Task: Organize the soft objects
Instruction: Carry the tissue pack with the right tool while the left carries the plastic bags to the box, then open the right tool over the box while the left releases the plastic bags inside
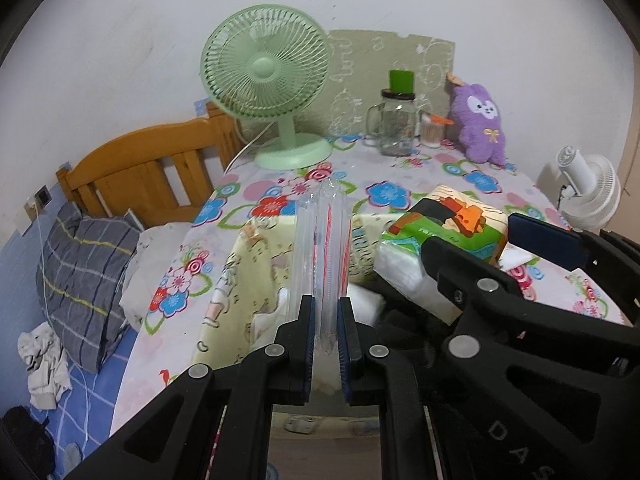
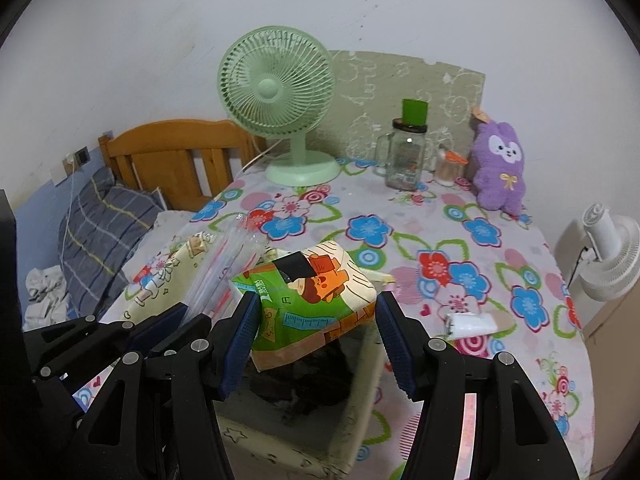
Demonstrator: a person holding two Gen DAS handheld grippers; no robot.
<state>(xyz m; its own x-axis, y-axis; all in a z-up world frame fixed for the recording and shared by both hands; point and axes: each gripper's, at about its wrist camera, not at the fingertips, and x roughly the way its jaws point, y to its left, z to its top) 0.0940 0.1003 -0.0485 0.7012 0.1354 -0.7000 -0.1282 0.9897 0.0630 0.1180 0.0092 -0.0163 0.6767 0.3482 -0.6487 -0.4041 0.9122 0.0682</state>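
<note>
My left gripper point(image 1: 325, 300) is shut on a clear plastic bag point(image 1: 322, 240) with red lines, which stands up between the pads. My right gripper point(image 2: 317, 298) is shut on a soft tissue pack point(image 2: 320, 276) printed in green and orange, its blue pads pressing both sides. Both hang over a pale yellow fabric box point(image 2: 280, 440) that has dark soft items point(image 2: 308, 388) inside. In the right wrist view the left gripper point(image 2: 192, 312) and its clear bag point(image 2: 224, 264) are at the lower left. In the left wrist view the right gripper point(image 1: 474, 234) and tissue pack point(image 1: 452, 228) are at the right. A purple plush toy point(image 2: 500, 168) leans on the far wall.
On the flowered tablecloth point(image 2: 440, 240) stand a green desk fan point(image 2: 280, 92), a glass jar with a green cap point(image 2: 406, 156) and a small white roll point(image 2: 470, 324). A white fan point(image 2: 608, 252) is off the right edge. A bed with a wooden headboard point(image 1: 152, 168) and a checked pillow point(image 1: 84, 276) lies at the left.
</note>
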